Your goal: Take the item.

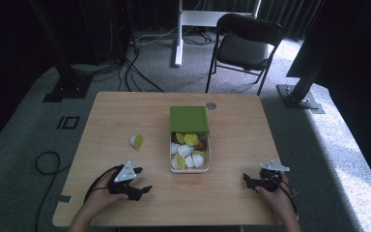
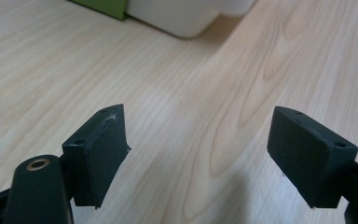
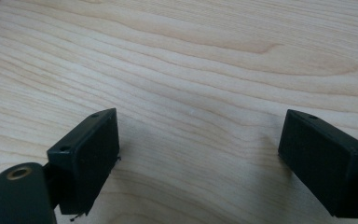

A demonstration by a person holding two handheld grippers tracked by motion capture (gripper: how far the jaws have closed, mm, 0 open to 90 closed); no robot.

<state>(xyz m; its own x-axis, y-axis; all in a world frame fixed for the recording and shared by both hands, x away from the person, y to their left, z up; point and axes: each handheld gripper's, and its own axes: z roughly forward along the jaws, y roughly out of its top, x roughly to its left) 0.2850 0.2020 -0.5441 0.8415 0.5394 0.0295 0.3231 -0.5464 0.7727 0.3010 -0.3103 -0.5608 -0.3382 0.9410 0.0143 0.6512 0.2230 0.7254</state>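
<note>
Resting on the table (image 1: 125, 104) left of the white box (image 1: 206, 159), the left gripper (image 1: 145, 189) is held with its jaws spread wide and nothing between them. One loose capsule (image 1: 136, 141) lies farther out, left of the box and well apart from it; the rest are heaped inside the box, whose green lid (image 1: 188, 119) is slid back toward the far side. Right of the box, the right gripper (image 1: 248, 181) is likewise held released and empty. Judged from this, the gathering step is barely begun: the stray capsule must be reached by the left gripper, pinched gently, then dropped in the box.
</note>
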